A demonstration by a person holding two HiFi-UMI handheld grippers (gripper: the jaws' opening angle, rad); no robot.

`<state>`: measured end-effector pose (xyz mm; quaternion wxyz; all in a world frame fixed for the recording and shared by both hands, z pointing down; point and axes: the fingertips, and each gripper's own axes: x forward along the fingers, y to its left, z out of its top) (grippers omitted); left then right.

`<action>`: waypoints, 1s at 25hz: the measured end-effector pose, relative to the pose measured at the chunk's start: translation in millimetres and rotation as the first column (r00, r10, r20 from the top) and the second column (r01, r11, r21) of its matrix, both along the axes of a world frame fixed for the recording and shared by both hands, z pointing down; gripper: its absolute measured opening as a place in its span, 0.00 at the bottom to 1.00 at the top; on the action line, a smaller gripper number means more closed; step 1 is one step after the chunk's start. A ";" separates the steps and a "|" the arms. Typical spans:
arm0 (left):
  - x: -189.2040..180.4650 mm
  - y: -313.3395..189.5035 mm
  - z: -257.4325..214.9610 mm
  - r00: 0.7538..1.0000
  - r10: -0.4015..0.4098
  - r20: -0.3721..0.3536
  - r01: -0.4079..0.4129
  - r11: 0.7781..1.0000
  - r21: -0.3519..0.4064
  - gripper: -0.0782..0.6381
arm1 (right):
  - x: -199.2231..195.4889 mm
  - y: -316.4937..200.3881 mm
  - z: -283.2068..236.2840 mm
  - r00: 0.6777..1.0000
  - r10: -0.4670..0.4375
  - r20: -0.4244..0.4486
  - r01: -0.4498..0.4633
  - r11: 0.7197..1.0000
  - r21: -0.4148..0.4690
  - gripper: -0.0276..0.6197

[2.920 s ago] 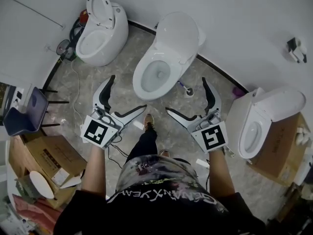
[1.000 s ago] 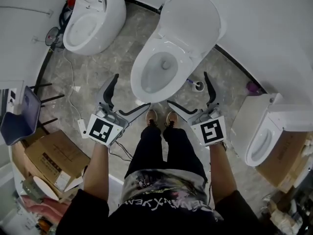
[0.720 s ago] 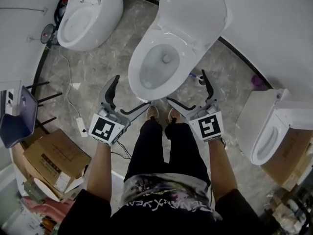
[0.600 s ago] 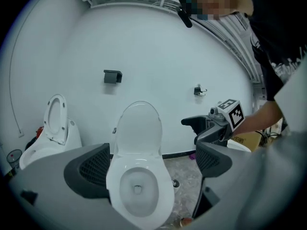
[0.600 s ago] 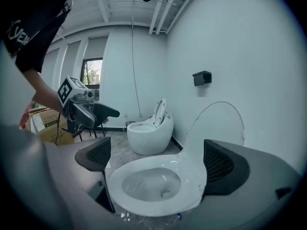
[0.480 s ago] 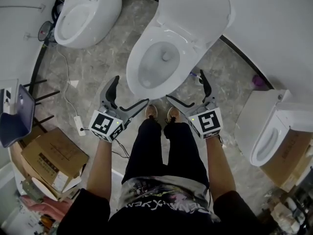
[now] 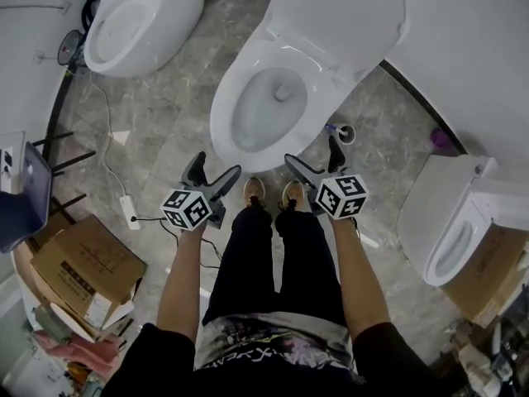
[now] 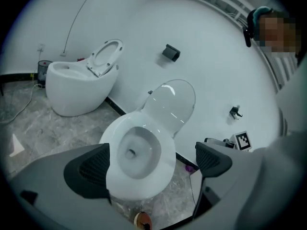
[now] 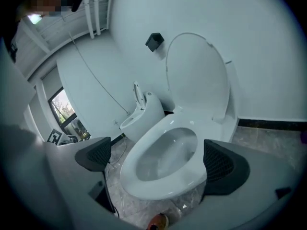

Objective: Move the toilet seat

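Observation:
A white toilet stands in front of me with its seat (image 7: 225, 132) down on the bowl and its lid (image 7: 339, 15) raised against the wall. My left gripper (image 7: 216, 168) is open just short of the bowl's front left rim, touching nothing. At the front right my right gripper (image 7: 312, 151) is open too, holding nothing. In the left gripper view the seat (image 8: 165, 147) and lid (image 8: 170, 104) lie ahead between the open left gripper (image 8: 151, 164) jaws. The right gripper view shows the seat (image 9: 144, 145) and lid (image 9: 196, 75) beyond the open right gripper (image 9: 158, 161).
A second toilet (image 7: 140, 15) stands at the back left and a third (image 7: 455, 230) at the right. A toilet brush (image 7: 343, 131) sits right of the bowl. A power strip (image 7: 128, 209) with its cable, a chair (image 7: 16, 197) and a cardboard box (image 7: 83, 271) are at the left. My shoes (image 7: 252, 190) are at the bowl's front.
I have stepped closer to the middle toilet, which now fills more of the view. Both grippers have come in toward its front rim and tipped downward, staying open.

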<state>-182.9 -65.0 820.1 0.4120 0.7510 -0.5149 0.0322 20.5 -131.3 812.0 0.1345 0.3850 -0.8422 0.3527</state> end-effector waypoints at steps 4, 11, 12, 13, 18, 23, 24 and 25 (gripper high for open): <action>-1.5 10.3 45.7 1.000 -0.011 -0.010 0.011 0.997 -0.073 0.86 | 2.3 12.7 51.4 1.000 0.014 -0.024 -0.016 0.997 -0.080 0.95; -15.6 12.3 104.7 0.988 -0.121 -0.093 0.103 0.979 -0.176 0.86 | 1.8 19.1 116.3 0.998 0.062 0.000 -0.061 0.978 -0.202 0.95; -16.4 11.3 109.0 0.983 -0.142 -0.113 0.120 0.976 -0.184 0.86 | 1.0 19.0 121.5 0.997 0.073 0.010 -0.069 0.974 -0.216 0.95; -16.3 10.1 112.6 0.979 -0.158 -0.129 0.132 0.973 -0.189 0.86 | -0.1 19.0 126.0 0.996 0.082 0.020 -0.075 0.971 -0.228 0.95; -9.8 12.2 126.2 0.970 -0.183 -0.162 0.146 0.965 -0.217 0.86 | -6.3 23.7 140.0 0.993 0.108 0.046 -0.091 0.958 -0.273 0.95; 2.1 8.7 131.0 0.956 -0.201 -0.212 0.152 0.961 -0.229 0.86 | -19.5 28.8 148.9 0.983 0.134 0.123 -0.085 0.936 -0.341 0.94; 2.7 7.6 132.1 0.952 -0.216 -0.216 0.165 0.959 -0.232 0.86 | -21.5 28.8 150.1 0.979 0.149 0.140 -0.092 0.931 -0.353 0.93; 1.7 6.9 133.1 0.947 -0.235 -0.218 0.182 0.955 -0.236 0.86 | -21.9 28.1 150.8 0.973 0.171 0.153 -0.106 0.927 -0.360 0.92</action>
